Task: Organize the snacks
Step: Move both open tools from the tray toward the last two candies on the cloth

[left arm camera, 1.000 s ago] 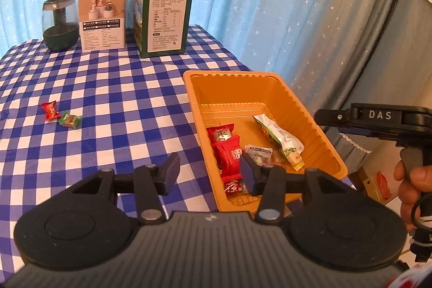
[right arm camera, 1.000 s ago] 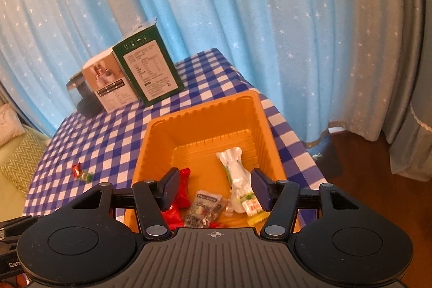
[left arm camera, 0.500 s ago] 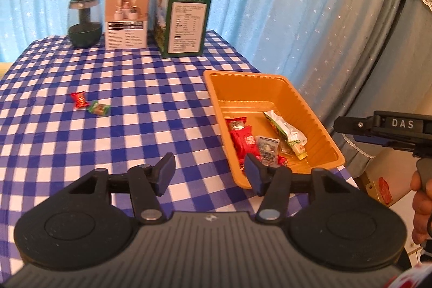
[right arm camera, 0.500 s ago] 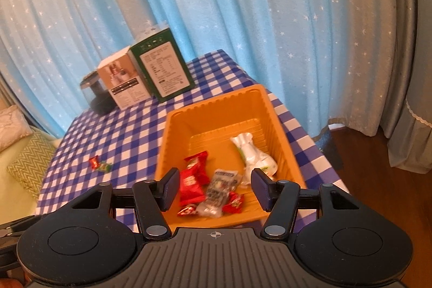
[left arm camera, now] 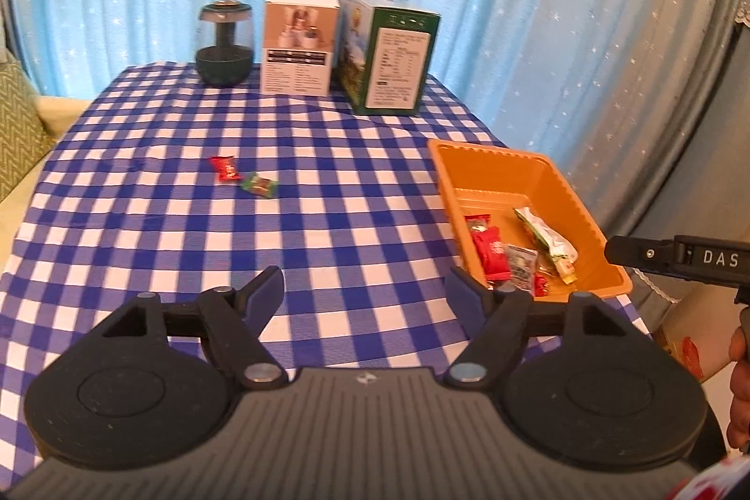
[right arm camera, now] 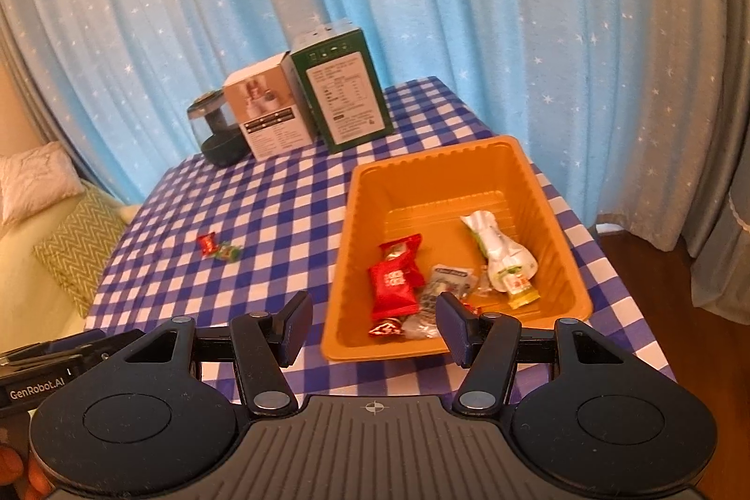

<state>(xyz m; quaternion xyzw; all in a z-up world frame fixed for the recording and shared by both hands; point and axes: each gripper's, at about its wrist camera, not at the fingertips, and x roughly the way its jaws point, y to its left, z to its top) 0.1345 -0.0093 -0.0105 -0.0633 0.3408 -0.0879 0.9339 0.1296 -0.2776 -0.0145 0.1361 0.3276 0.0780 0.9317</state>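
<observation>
Hovering left tongs (left arm camera: 364, 289) (gaping, empty), two candies (left arm camera: 243, 175) outside orange tray (left arm camera: 487, 158)

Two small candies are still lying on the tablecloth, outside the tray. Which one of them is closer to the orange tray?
The green-wrapped candy. It lies just to the tray side of the red-wrapped candy, so it is the nearer one to the orange tray.

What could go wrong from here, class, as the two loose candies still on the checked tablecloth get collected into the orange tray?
1. The small red-wrapped candy and small green-wrapped candy lie side by side; the open left gripper might pinch both or knock one away.
2. The orange plastic tray sits near the edge of the blue-and-white checked tablecloth; a nudge could push it off.
3. The open right gripper hangs close by the tray's near rim.
</observation>
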